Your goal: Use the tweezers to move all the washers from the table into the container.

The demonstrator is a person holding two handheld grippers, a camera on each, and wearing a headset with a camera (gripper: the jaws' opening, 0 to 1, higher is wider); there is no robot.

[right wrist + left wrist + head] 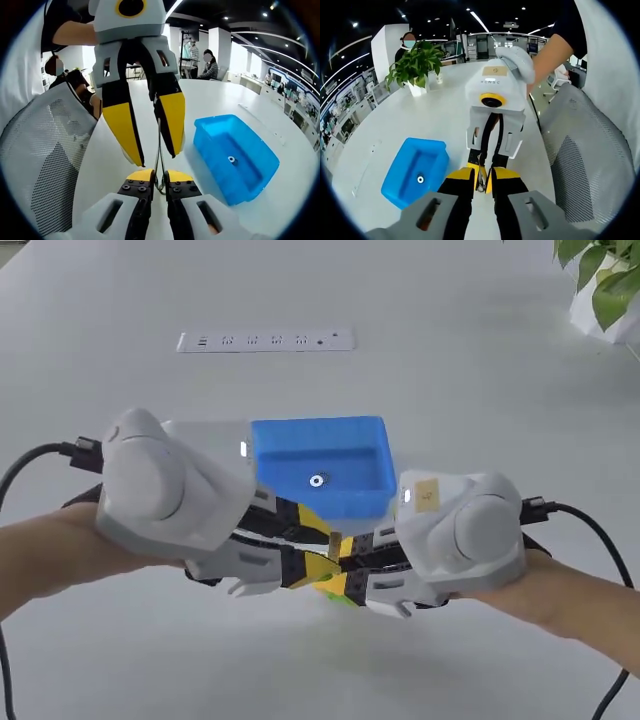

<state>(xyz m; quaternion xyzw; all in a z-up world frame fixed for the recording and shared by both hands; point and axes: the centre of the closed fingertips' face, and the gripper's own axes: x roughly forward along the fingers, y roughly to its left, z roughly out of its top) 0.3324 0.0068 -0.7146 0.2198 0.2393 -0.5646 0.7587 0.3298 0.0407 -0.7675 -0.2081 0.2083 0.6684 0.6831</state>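
so, head view: left gripper and right gripper meet nose to nose low over the table, jaw tips almost touching. container sits just behind them, one washer on its floor. power strip lies well beyond.

left gripper view: own yellow jaws are drawn close with a narrow gap, and the tweezers stand in that gap. right gripper faces in from above, its dark jaws converging on the same tweezers. container is off to the left, washer inside.

right gripper view: own jaws are pressed in on the tweezers' near end, looks like a real pinch. left gripper's yellow jaws flank the tweezers' arms with table showing between one jaw and the metal, so can't tell whether left grips or only brackets. tweezers' own tips: can't tell if spread or closed. container is to the right, washer in it.

judgement: step is likely setting the tweezers hold between the two grippers before any pick. to do it well, don't release the right pinch until the left bears on both arms. seat the left jaws mid-arm and square across, so a light squeeze closes the tips. leave the tips poking clear. over-squeezing would leave no travel to take a washer.
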